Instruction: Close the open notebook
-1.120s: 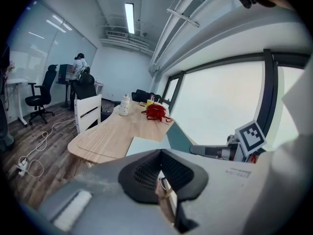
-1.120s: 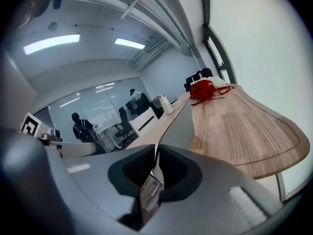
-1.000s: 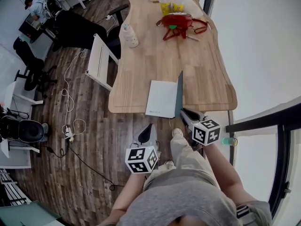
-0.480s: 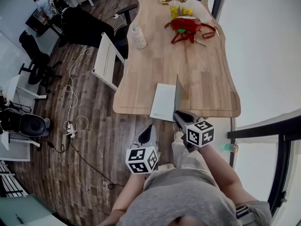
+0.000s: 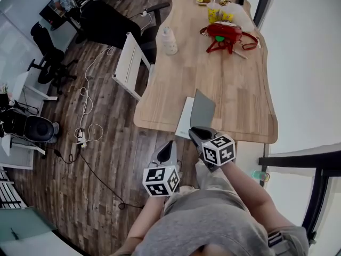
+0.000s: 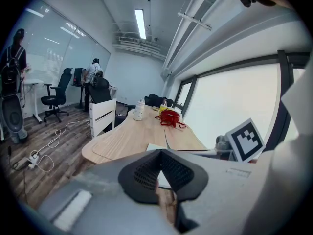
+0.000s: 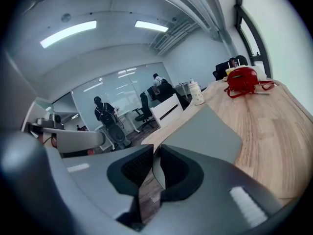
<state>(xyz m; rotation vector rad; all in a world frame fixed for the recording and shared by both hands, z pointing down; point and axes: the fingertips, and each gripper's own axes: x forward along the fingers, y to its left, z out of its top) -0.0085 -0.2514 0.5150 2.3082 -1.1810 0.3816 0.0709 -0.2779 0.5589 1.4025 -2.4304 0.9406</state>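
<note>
Over the floor, just short of the table's near edge, the left claw (image 6: 159, 155) is hanging idle. Its jaws are pressing together with nothing between them.

To its right, the open notebook is lying on the pale wooden table (image 5: 234, 84), about midway along the near edge. Its white page (image 5: 184, 119) is resting flat on the wood. Its stiff grey cover (image 5: 203, 110) is standing raised from the spine and leaning leftward over that page, neither upright nor down.

Further right, the right claw (image 7: 154, 155) is pinching the near edge of the grey cover, and the thin board is sitting in the narrow slit between the pads. The jaws have just been easing apart, so the hold seems to be loosening.

The step in hand looks like the swing itself, with the cover being folded over toward the page and the closing roughly half done. The next move is probably calling for carrying the cover further left and down until it is lying flat. Alternatively, the right claw could let go once the cover is tipping under its own weight. Either way, it needs to slip clear so it is not caught underneath.
</note>
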